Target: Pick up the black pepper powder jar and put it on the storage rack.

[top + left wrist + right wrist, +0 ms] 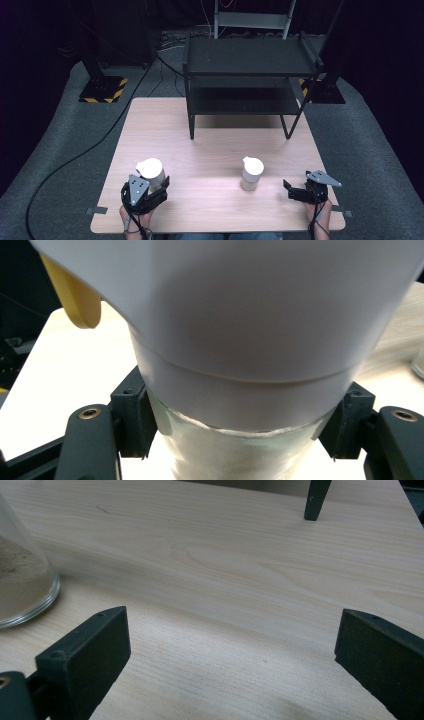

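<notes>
Two glass jars with white pouring lids stand on the wooden table (210, 135). My left gripper (158, 185) is shut on the left jar (150, 170) near the front left. In the left gripper view the jaws press both sides of the jar's glass body (240, 455), just under the white lid (240, 315), which has a yellow tab (75, 297). The right jar (251, 173) holds pale brown powder. My right gripper (290, 190) lies to its right, open, with bare table between its jaws. From the right gripper (232, 645), that jar's base (20, 585) is at the left edge.
A black two-level metal rack (250, 75) stands across the far half of the table, with one leg (315, 500) ahead of the right gripper. Grey carpet and cables (75, 155) surround the table. Bare wood lies between the jars and the rack.
</notes>
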